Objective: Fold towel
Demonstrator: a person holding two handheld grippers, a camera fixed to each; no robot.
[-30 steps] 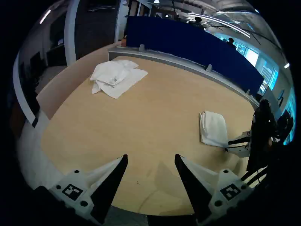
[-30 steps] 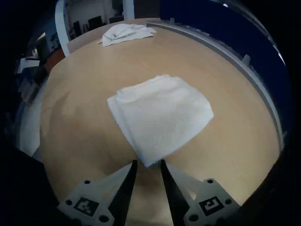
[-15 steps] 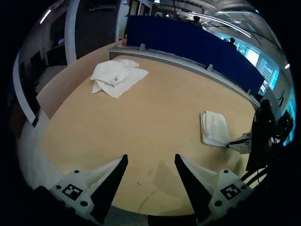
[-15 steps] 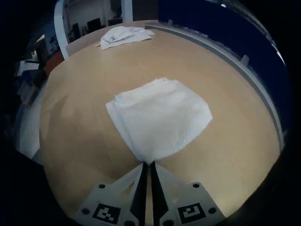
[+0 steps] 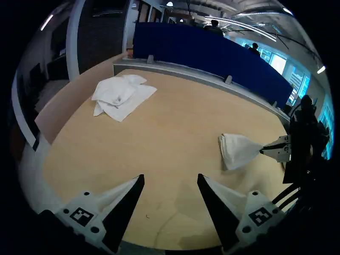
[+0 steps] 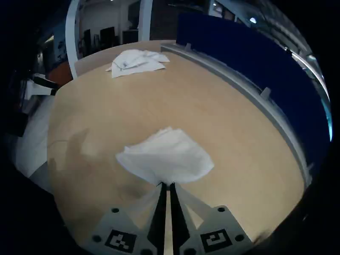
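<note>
- A second ago my right tool [image 6: 166, 185] sat open either side of the near corner of the folded towel [image 6: 168, 159]. Now it's pinched tight on that corner.
- The towel was flat on the worktop [image 6: 238, 140] back then. Now the near end is lifted and bunched toward the tool. The far edge looks like it's dragging on the wood, but I can't quite tell.
- My left tool [image 5: 170, 176] has done nothing. Its fingers are spread wide and empty, over bare worktop well apart from the towel.
- The pile of white towels [image 5: 119, 94] on the far side hasn't been touched.
- My read: this one's folded and I'm carrying it off to park it. The pile's probably next.
</note>
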